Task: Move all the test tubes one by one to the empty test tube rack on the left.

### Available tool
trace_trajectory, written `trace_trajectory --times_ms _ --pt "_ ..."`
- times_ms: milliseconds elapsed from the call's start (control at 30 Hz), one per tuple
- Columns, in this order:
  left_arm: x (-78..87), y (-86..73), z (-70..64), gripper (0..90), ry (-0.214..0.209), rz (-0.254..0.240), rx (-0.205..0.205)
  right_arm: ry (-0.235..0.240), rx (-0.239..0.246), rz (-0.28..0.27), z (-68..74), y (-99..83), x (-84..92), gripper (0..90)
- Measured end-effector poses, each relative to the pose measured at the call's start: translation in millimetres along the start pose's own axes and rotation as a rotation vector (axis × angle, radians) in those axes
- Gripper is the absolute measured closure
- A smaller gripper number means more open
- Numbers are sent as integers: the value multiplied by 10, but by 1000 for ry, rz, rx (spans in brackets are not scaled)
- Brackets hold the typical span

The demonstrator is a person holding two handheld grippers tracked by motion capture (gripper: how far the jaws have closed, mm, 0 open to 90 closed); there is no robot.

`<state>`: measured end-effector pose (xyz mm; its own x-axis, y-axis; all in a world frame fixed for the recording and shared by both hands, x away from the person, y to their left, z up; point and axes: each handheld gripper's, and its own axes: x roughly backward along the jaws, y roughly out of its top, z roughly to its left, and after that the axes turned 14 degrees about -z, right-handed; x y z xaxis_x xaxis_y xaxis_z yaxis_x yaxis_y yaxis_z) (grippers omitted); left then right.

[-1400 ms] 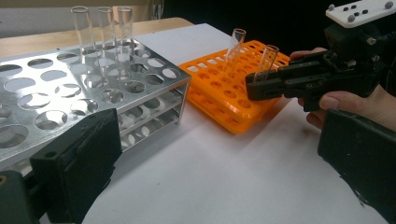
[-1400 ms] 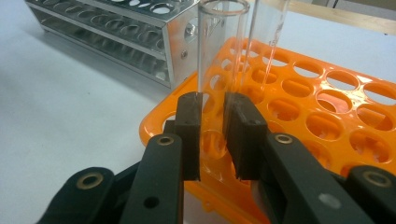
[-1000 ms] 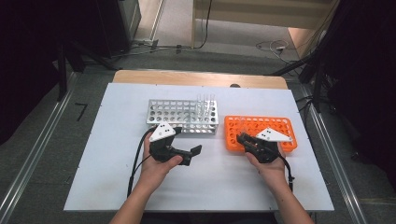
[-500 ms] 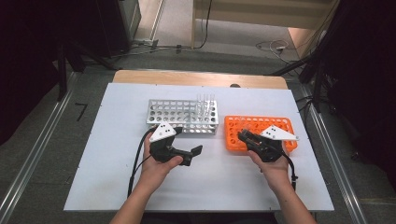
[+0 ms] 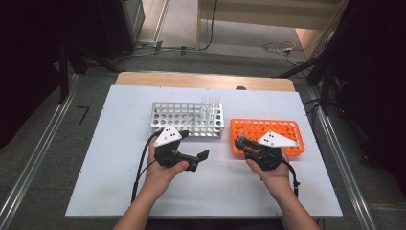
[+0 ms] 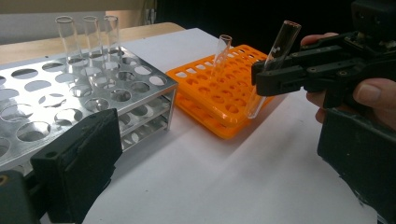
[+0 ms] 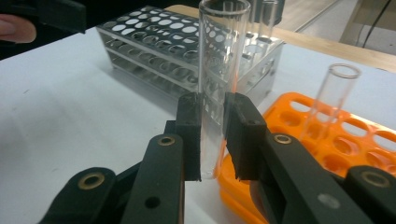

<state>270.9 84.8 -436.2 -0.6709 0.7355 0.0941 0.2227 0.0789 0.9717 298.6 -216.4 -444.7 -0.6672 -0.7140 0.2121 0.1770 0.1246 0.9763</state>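
- The right tool (image 7: 212,135) is clamped on a clear glass tube (image 7: 217,70), which stands upright between its two black pads, open mouth up.
- In the left gripper view that same tube (image 6: 275,60) leans a little and hangs just over the near edge of the orange rack (image 6: 224,102), its rounded bottom clear of the holes.
- The right hand (image 5: 274,175) reaches in from the bottom of the high view, wrist low and fingers wrapped round the tool's body, which points toward the orange rack (image 5: 287,129) on the right side of the white bench (image 5: 115,191).
- A second tube (image 7: 329,100) stands tilted in a hole of the orange rack, just behind the held one.
- The left hand (image 5: 160,172) rests on the bench in front of the metal rack (image 5: 177,115), its tool (image 5: 201,155) turned toward the right hand.
- The left tool's jaws stand wide apart with nothing between them.
- Three more tubes (image 6: 86,39) stand upright in the far corner of the metal rack.
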Motion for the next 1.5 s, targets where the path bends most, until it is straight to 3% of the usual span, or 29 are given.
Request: trace_trajectory --times_ms 867,967,1233,1500 --pt "-61 18 -173 23 -61 13 -13 115 5 23 333 -23 -108 735" --pt "-66 32 -186 33 -80 5 17 124 3 27 354 -24 -116 735" --pt "-96 59 -291 61 -101 10 -6 151 2 32 429 -26 -132 734" --pt "-145 51 -374 191 -100 34 -35 175 6 44 498 -36 -161 735"
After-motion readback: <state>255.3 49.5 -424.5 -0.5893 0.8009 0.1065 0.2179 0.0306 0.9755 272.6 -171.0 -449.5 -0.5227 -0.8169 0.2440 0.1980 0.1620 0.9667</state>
